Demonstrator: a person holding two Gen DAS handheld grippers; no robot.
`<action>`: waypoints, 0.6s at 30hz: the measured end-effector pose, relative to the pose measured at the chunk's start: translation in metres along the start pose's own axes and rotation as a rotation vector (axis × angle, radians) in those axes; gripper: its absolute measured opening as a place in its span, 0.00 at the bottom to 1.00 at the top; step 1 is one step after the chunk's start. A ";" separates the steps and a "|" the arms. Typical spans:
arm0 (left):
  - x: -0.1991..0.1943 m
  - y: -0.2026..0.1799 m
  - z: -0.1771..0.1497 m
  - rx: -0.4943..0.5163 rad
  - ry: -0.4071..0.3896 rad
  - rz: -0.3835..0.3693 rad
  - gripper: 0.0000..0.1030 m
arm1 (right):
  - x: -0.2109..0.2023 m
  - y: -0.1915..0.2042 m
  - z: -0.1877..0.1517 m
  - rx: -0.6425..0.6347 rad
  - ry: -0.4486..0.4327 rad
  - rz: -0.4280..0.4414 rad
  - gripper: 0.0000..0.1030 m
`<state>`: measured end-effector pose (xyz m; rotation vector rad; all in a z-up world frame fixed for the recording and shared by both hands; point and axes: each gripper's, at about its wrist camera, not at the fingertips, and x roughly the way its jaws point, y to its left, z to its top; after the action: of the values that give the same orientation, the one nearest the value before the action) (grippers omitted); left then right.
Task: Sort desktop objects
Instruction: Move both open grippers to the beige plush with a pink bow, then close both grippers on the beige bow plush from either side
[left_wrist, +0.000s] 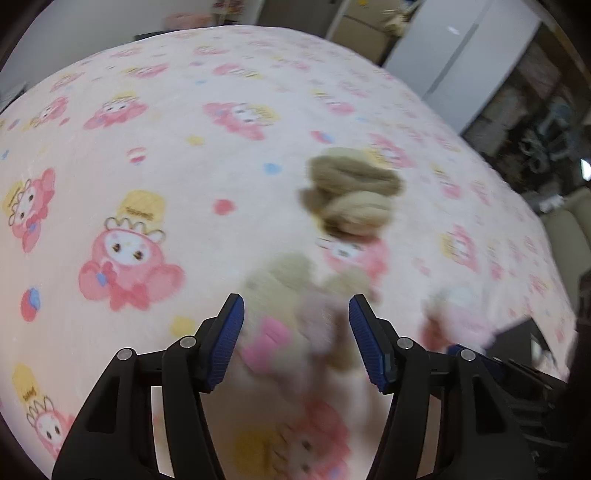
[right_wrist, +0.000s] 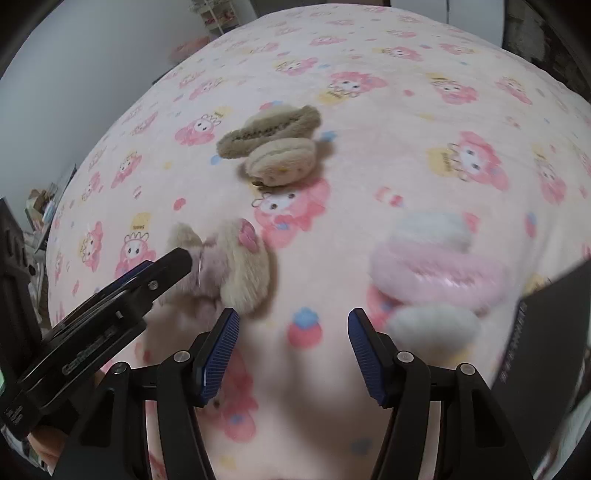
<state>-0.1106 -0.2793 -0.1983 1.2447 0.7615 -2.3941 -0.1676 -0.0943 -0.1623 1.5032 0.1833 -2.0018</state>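
Left gripper (left_wrist: 296, 341) has its fingers spread around the blurred bear (left_wrist: 295, 314) at lower centre, not pinching it. Right gripper (right_wrist: 293, 349) fingers are spread over bare desk (right_wrist: 406, 110). Beige clips (right_wrist: 273, 147) lie at upper centre, pink clip (right_wrist: 436, 273) at right, beside a black box (right_wrist: 546, 350)

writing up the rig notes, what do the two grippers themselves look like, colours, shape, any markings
Both match. The left gripper and right gripper have black plastic linkage arms with cut-out windows and round silver pivot pins. Each finger carries a blue ribbed pad. In the right wrist view the left gripper's black body shows embossed lettering, too blurred to read. No cables or sleeves show.
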 end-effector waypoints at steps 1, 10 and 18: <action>0.008 0.003 0.002 -0.004 0.012 0.022 0.59 | 0.007 0.004 0.005 -0.009 0.012 0.006 0.56; 0.049 0.037 -0.008 -0.218 0.190 -0.325 0.56 | 0.057 -0.001 0.022 0.051 0.100 0.021 0.56; 0.024 0.006 -0.027 -0.121 0.237 -0.411 0.46 | 0.038 -0.017 0.003 0.133 0.097 0.136 0.24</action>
<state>-0.1032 -0.2687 -0.2324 1.4534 1.3277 -2.4821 -0.1856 -0.0971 -0.2004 1.6515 -0.0138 -1.8661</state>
